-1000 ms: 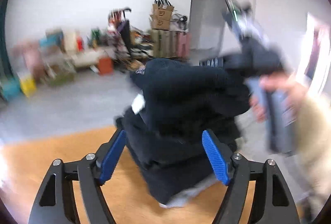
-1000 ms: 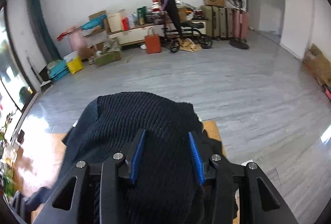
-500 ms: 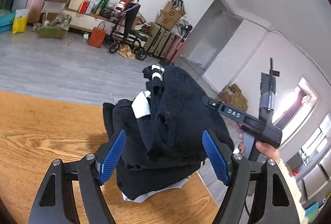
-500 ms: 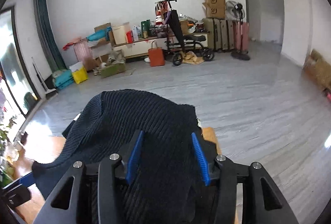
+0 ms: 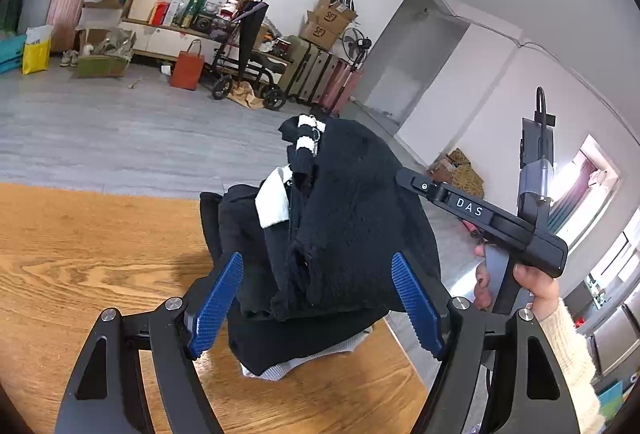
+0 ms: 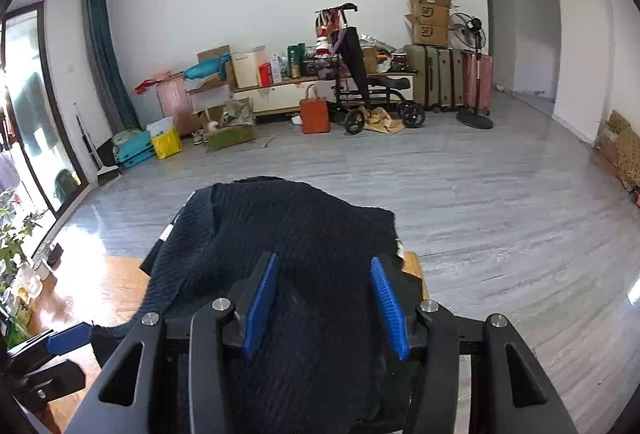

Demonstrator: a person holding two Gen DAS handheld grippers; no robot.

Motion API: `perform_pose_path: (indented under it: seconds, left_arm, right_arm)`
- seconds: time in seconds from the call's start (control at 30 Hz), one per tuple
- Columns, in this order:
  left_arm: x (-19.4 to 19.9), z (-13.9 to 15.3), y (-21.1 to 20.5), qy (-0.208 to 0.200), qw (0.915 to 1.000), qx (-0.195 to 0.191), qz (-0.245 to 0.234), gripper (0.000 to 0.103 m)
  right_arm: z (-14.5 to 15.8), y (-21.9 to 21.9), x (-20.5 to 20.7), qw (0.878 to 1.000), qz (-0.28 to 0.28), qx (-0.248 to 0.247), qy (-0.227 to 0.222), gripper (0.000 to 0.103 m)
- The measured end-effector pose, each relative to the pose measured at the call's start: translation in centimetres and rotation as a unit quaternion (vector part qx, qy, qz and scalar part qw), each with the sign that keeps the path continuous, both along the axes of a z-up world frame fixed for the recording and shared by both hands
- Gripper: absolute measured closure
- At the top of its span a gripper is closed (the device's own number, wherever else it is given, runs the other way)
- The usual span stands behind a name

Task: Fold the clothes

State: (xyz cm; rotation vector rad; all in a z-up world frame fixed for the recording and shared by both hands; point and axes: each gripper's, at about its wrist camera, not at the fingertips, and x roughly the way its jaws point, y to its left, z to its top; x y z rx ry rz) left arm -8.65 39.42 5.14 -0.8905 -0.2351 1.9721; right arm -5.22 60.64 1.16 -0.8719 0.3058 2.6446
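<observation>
A stack of dark clothes [image 5: 304, 318] is sitting at the far corner of the wooden table [image 5: 88, 266], with a black fleece garment [image 5: 352, 218] resting bunched on top of it and a pale ribbed piece [image 5: 288, 366] showing at the bottom. The lower layers are lying flat and squared, which suggests folded items; the top garment is lying rumpled, so the judgement is that folding is partly complete and this piece is needing tidying or a final fold. The left gripper [image 5: 316, 302] is hovering with its blue fingers [image 5: 216, 298] spread wide on either side of the stack, holding nothing. The right gripper [image 6: 324, 306] is positioned over the knitted dark fabric [image 6: 280, 230] with its fingers moderately apart; the cloth is passing under and between them, and whether it is being pinched cannot be told. In the left wrist view a hand [image 5: 536, 286] is holding the right tool body [image 5: 480, 218] close beside the stack, crowding that side. The table edge is lying just behind the pile. Boxes, suitcases [image 6: 444, 77], a fan [image 6: 472, 73] and a wheeled cart [image 6: 368, 93] are standing well apart along the far wall.
</observation>
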Motion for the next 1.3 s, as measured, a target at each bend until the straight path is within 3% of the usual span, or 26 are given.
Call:
perform_pose_path:
  seconds: [0.3, 0.57, 0.73, 0.9, 1.1, 1.3]
  left_arm:
    - [0.6, 0.0, 0.1, 0.017, 0.9998, -0.006, -0.004, 0.025]
    - [0.5, 0.0, -0.1, 0.022, 0.9995, -0.008, -0.019, 0.025]
    - [-1.6, -0.5, -0.5, 0.027, 0.9996, -0.006, -0.010, 0.025]
    - [-3.2, -0.6, -0.5, 0.068, 0.9972, -0.014, 0.026, 0.025]
    - [-6.9, -0.7, 4.7, 0.019, 0.9988, -0.015, 0.043, 0.025]
    - [-9.6, -2.1, 8.9, -0.029, 0.9971, -0.020, 0.067, 0.025]
  right_arm:
    - [0.3, -1.3, 0.3, 1.000, 0.016, 0.005, 0.010, 0.048]
    - [-0.5, -1.8, -0.6, 1.000, 0.019, 0.017, -0.011, 0.044]
    - [-2.0, -2.1, -4.6, 0.996, -0.013, 0.047, -0.070, 0.040]
    - [-3.0, 0.1, -8.3, 0.996, -0.040, 0.002, -0.082, 0.037]
    - [-4.0, 0.5, -10.0, 0.994, -0.032, 0.018, -0.101, 0.035]
    - [-4.6, 1.6, -9.5, 0.995, -0.033, -0.005, -0.091, 0.034]
